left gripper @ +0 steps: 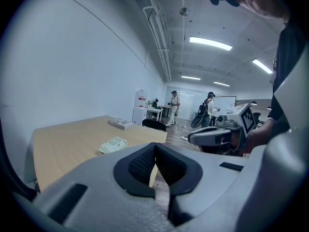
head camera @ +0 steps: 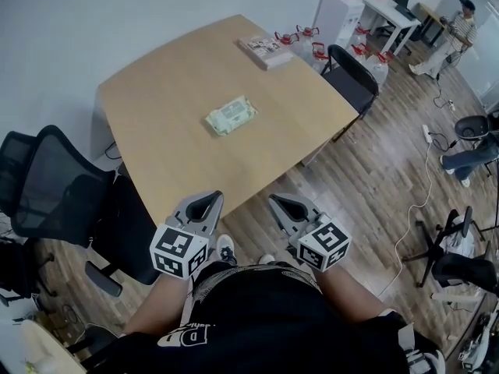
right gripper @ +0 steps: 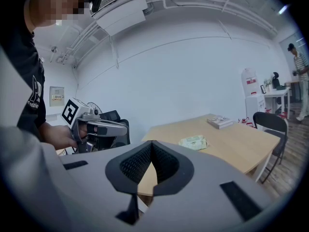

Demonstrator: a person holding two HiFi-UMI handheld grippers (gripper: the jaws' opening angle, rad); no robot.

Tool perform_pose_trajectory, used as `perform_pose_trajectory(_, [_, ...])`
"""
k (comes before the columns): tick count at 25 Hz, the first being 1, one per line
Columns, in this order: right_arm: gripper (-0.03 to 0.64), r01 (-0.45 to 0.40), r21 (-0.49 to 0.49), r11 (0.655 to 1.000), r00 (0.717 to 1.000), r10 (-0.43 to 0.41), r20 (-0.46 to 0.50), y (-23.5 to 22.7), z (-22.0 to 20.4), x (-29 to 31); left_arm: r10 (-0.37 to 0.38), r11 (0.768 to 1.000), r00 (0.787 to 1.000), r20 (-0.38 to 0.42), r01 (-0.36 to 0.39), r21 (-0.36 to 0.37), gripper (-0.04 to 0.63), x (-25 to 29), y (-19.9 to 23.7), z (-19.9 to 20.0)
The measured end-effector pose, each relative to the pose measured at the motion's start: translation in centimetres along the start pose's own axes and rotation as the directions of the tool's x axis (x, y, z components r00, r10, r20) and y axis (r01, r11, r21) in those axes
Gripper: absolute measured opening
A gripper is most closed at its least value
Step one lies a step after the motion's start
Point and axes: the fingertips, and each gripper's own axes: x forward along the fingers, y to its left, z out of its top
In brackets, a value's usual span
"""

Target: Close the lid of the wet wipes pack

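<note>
No wording reads clearly. White letters on the person's black shirt (head camera: 187,335), at six o'clock, stay illegible; the print on the pale green wet wipes pack (head camera: 231,115) is too small.

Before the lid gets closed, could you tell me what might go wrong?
The wet wipes pack lies unheld in the middle of the table, so a one-sided push could slide it instead of shutting the lid. The left gripper and right gripper are shut and short of the table; the black chair may hamper the reach.
</note>
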Motion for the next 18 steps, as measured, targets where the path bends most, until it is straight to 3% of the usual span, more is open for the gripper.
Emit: perform_pose_trajectory(18, [0.005, -0.004, 0.0, 1.0, 1.0, 0.004, -0.009, -0.03, 0.04, 0.27, -0.005, 1.0, 1.0, -0.006, 0.005, 0.011, 0.018, 0.03, 0.11, 0.28])
